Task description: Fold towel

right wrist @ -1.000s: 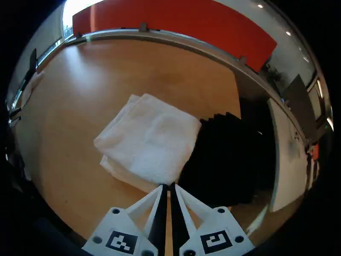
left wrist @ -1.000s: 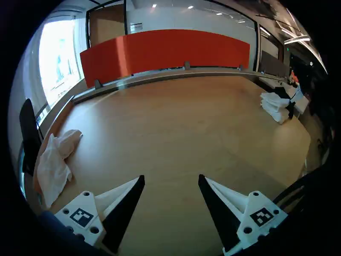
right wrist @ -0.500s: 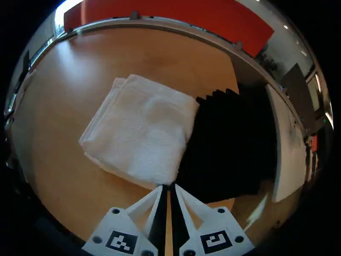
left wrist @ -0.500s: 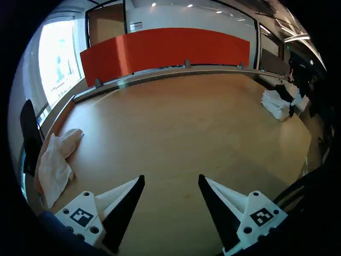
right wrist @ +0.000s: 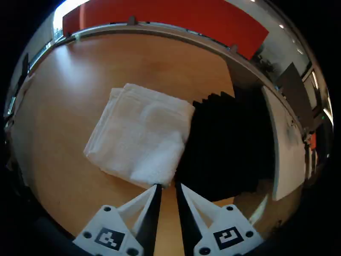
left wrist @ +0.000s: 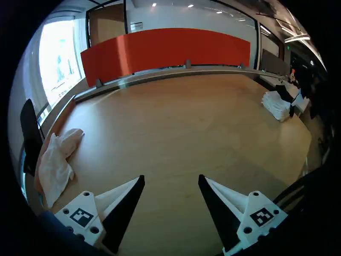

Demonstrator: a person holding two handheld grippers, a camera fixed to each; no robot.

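Left claw, bearing square coded markers, stood wide open above the bench, with a crumpled towel far to its left. Right claw was narrowly parted, gripping nothing. The folded towel lay just ahead of its tips, the orange divider beyond.
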